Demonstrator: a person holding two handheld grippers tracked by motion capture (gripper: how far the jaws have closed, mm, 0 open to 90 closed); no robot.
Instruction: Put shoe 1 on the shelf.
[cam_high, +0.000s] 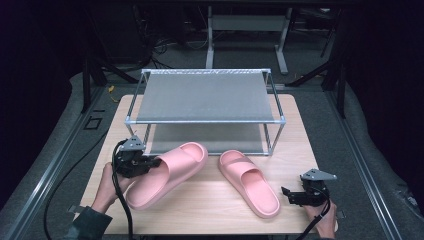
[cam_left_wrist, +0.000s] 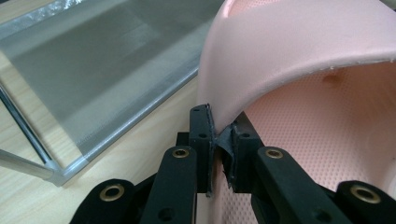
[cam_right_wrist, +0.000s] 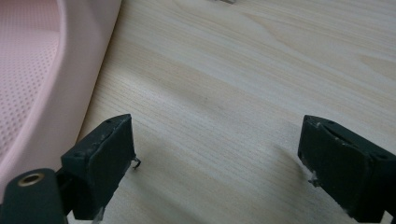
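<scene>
Your left gripper (cam_high: 150, 162) has its fingers closed on the side wall of the left slipper (cam_high: 167, 173), just where the strap meets the sole, and the left gripper view shows only a thin edge of that wall pinched between them. That looks like a shallow bite on soft foam, so lift slowly and keep the slipper level; if it sags or twists, set it down and take a deeper hold. The likely place for it is the two-tier shoe rack (cam_high: 205, 95) at the far side of the bench (cam_high: 295, 150), so carry it forward toe first and clear the front rail before lowering. Your left hand (cam_high: 107, 187) sits low at the slipper's heel side, wrist roughly level, gripper pointing right and slightly forward across the bench. Your right gripper (cam_high: 289, 193) hangs just above the bench beside the heel of the right slipper (cam_high: 248, 181), its fingers spread wide and holding nothing, aimed left toward that slipper's outer edge with your right hand (cam_high: 322, 220) behind it near the bench's front edge.
</scene>
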